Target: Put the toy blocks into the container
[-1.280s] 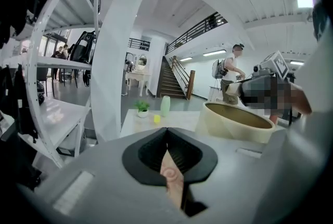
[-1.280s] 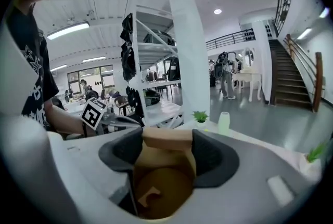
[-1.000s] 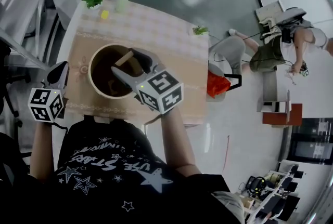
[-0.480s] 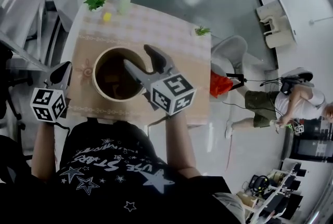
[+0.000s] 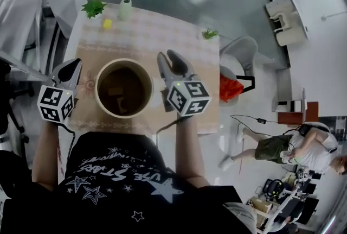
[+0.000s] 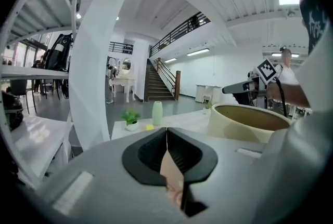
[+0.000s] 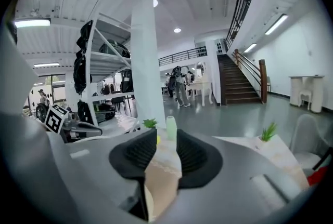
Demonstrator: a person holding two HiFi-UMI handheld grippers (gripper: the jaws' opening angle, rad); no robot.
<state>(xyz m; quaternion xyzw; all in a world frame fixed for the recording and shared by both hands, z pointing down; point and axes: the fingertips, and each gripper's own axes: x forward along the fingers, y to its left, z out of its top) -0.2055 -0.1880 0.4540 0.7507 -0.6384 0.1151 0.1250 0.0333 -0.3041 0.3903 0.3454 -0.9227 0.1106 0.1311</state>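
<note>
Tabletop (image 5: 179, 37) with patterned cloth. Round beige container (image 5: 97, 89) sits mid-tabletop. Left gripper (image 5: 72, 66) is just left of it, jaws together, empty. Right gripper (image 5: 170, 59) is just right of it, jaws closing with nothing between them. Toy blocks (image 5: 115, 90) lie inside the container. They look like wood, likely stiff, light and sturdy; pinch across opposite flat faces. Small yellow piece (image 5: 107, 23) at far corner, maybe a block.

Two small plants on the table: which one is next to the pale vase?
The plant at the far left corner, the vase right beside it; the other plant stands alone at the far right edge.
</note>
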